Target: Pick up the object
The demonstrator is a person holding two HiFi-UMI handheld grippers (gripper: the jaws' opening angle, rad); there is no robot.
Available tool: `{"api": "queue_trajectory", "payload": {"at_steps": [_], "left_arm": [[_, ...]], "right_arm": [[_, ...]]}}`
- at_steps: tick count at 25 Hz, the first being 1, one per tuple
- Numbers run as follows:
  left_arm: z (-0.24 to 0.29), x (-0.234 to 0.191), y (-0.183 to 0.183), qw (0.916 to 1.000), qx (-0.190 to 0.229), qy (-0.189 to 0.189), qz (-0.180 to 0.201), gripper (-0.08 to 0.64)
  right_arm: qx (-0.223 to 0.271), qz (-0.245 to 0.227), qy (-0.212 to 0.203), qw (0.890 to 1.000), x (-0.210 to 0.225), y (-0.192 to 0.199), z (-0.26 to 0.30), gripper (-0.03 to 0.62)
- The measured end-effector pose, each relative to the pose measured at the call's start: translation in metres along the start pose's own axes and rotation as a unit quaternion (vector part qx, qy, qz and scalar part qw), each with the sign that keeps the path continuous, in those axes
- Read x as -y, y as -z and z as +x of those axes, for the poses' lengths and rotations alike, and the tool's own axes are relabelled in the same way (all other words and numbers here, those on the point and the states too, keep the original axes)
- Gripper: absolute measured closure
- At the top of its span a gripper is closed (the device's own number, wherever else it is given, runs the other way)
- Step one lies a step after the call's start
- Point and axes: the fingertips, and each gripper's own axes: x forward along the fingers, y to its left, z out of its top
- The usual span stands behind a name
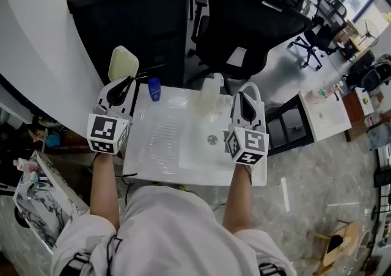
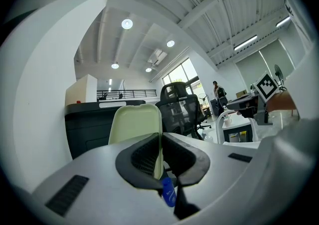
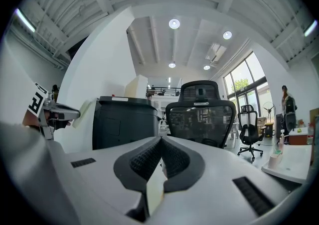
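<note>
A pale green flat lid (image 1: 123, 63) with rounded corners stands upright above the table's far left corner. My left gripper (image 1: 125, 80) is shut on its lower edge. In the left gripper view the lid (image 2: 134, 124) rises edge-on out of the closed jaws of the left gripper (image 2: 160, 142). My right gripper (image 1: 246, 96) hovers over the right side of the white table (image 1: 159, 146). In its own view the right gripper (image 3: 160, 142) has its pads together with nothing between them.
A small blue bottle (image 1: 154, 90) stands on the table's far edge, next to a translucent container (image 1: 209, 94). A small round metal piece (image 1: 212, 140) lies mid-table. Behind the table are a black cabinet (image 1: 131, 18) and a black office chair (image 1: 244, 18).
</note>
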Motion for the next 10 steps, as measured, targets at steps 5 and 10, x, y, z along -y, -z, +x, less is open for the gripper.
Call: {"api": "queue_trajectory", "payload": {"at_steps": [5, 10], "left_arm": [[-0.0033, -0.001, 0.005, 1.0, -0.006, 0.0, 0.004, 0.522], [0.0001, -0.0015, 0.0009, 1.0, 0.0, 0.0, 0.004, 0.522]], "right_arm": [[-0.003, -0.001, -0.001, 1.0, -0.0029, 0.0041, -0.0025, 0.586], [0.001, 0.001, 0.002, 1.0, 0.0011, 0.0015, -0.0017, 0.586]]}}
